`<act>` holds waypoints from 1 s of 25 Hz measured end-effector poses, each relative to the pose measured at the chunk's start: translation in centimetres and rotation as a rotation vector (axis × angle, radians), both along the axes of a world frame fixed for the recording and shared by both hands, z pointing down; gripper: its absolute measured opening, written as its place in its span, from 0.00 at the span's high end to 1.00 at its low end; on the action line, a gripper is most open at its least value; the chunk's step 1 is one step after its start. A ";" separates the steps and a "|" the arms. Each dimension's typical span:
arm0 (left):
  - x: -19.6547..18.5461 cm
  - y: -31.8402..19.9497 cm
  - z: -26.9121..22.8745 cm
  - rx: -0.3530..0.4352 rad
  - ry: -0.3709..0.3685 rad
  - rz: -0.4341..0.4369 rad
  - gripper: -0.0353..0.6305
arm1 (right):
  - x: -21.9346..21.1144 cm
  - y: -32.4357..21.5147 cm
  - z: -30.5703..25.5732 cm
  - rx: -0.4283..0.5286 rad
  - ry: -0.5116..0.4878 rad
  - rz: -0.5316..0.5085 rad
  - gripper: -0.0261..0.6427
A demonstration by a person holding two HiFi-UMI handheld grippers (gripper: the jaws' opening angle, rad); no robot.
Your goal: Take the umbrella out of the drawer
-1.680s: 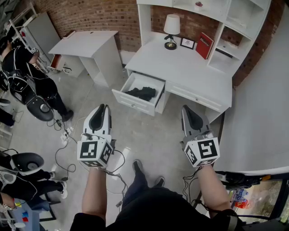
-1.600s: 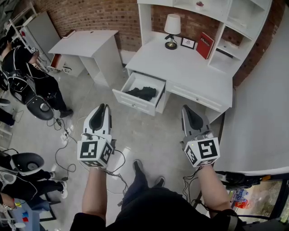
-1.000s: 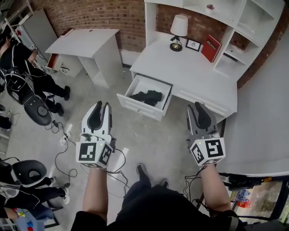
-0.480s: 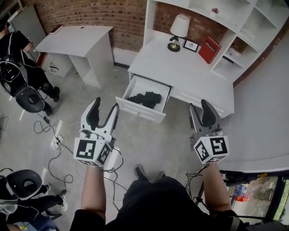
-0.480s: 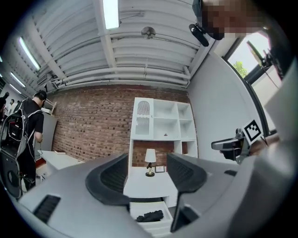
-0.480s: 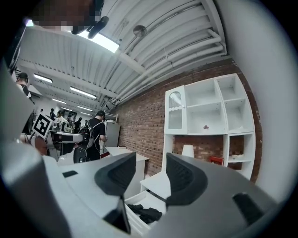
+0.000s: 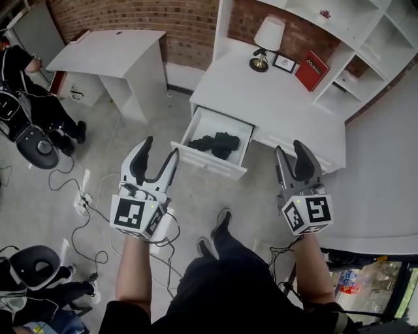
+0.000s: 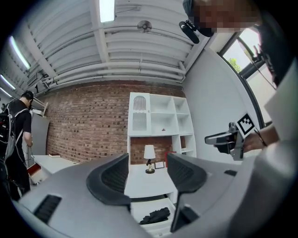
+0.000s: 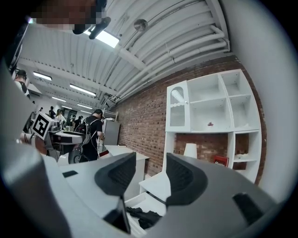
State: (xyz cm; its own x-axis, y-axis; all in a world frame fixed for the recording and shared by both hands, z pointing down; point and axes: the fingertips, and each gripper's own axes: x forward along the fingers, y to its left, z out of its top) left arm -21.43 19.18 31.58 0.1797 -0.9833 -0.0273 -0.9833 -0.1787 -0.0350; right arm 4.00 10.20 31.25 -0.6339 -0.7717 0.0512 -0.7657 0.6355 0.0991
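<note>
Lying in the pulled-out drawer (image 7: 208,163) of the white desk (image 7: 274,104), the black umbrella (image 7: 214,143) is easy to reach. The left gripper (image 7: 160,149) and right gripper (image 7: 291,149) point toward it, jaws spread wide and empty, ready to grab.

The head view is looking steeply down from high above onto the open drawer (image 7: 209,161) and white desk (image 7: 277,104), while both gripper views are looking level along their own jaws, from well back, sharing that desk, its lamp (image 7: 266,36) and the brick wall (image 7: 130,16).
</note>
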 end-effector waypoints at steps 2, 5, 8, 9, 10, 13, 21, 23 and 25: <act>-0.2 -1.1 0.5 -0.020 -0.021 0.014 0.58 | -0.6 -1.3 0.6 -0.010 -0.013 -0.006 0.68; -0.3 -3.4 1.4 -0.051 -0.060 0.029 0.58 | -1.1 -3.7 1.4 -0.024 -0.031 -0.016 0.68; -0.4 -6.2 2.5 -0.093 -0.076 0.023 0.58 | -1.4 -6.4 2.4 -0.039 -0.039 -0.025 0.68; -0.4 -7.2 2.8 -0.107 -0.073 0.019 0.58 | -1.5 -7.4 2.8 -0.043 -0.041 -0.027 0.68; -0.4 -8.1 3.2 -0.119 -0.068 0.016 0.58 | -1.5 -8.4 3.1 -0.046 -0.041 -0.029 0.68; 0.0 -11.0 3.5 -0.132 -0.076 0.013 0.58 | -1.1 -11.4 3.6 -0.052 -0.050 -0.034 0.68; 1.3 -17.1 4.0 -0.183 -0.135 0.010 0.58 | -0.9 -18.3 5.0 -0.087 -0.112 -0.068 0.68; 1.7 -18.2 4.8 -0.198 -0.154 0.024 0.58 | -0.8 -19.2 5.5 -0.104 -0.127 -0.071 0.68; 1.9 -19.3 5.4 -0.218 -0.156 0.036 0.58 | -0.6 -19.9 5.8 -0.113 -0.120 -0.071 0.68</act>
